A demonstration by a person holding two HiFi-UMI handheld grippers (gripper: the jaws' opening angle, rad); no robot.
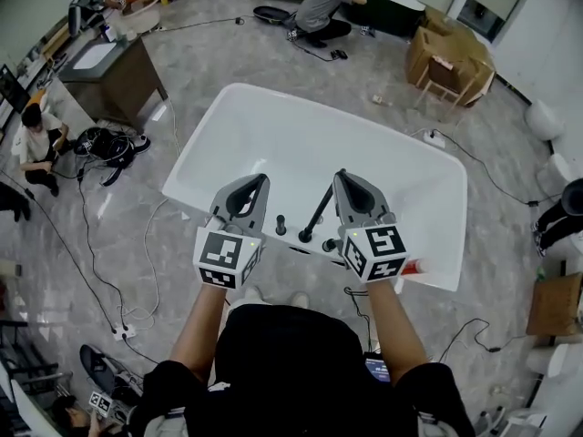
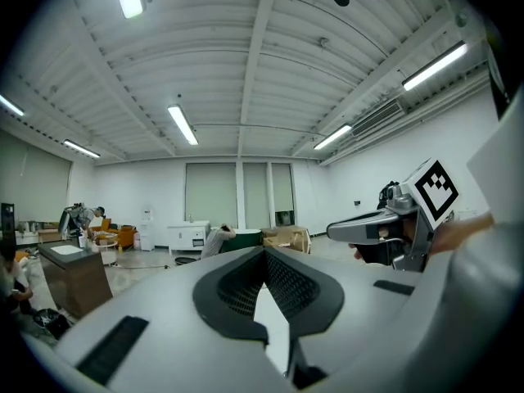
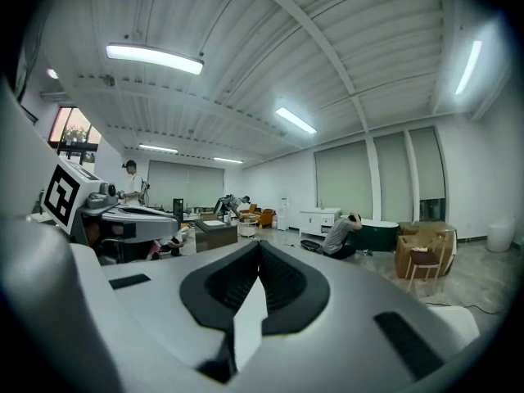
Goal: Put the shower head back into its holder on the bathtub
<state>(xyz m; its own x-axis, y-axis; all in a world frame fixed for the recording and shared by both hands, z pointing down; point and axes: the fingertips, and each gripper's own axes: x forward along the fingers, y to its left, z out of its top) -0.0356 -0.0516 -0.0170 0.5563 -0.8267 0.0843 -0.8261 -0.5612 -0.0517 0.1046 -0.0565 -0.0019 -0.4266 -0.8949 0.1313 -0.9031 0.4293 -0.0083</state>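
Observation:
A white bathtub (image 1: 228,126) fills the middle of the head view. On its near rim a slim black shower head (image 1: 318,214) stands tilted, between a black knob (image 1: 281,226) and another black fitting (image 1: 329,244). My left gripper (image 1: 261,181) is held up just left of it, and my right gripper (image 1: 340,177) just right of it. Both are shut with nothing between the jaws. In the left gripper view the left gripper (image 2: 264,252) points level across the room, with the right gripper (image 2: 385,229) beside it. The right gripper view shows the right gripper (image 3: 258,248) shut too. Neither gripper view shows the tub.
A brown cabinet (image 1: 111,73) stands far left, with cables (image 1: 109,144) and a seated person (image 1: 36,144) near it. Another person (image 1: 326,7) crouches at the back by a dark tub. Cardboard boxes (image 1: 451,57) sit back right. A small red item (image 1: 414,267) lies by the tub's near right corner.

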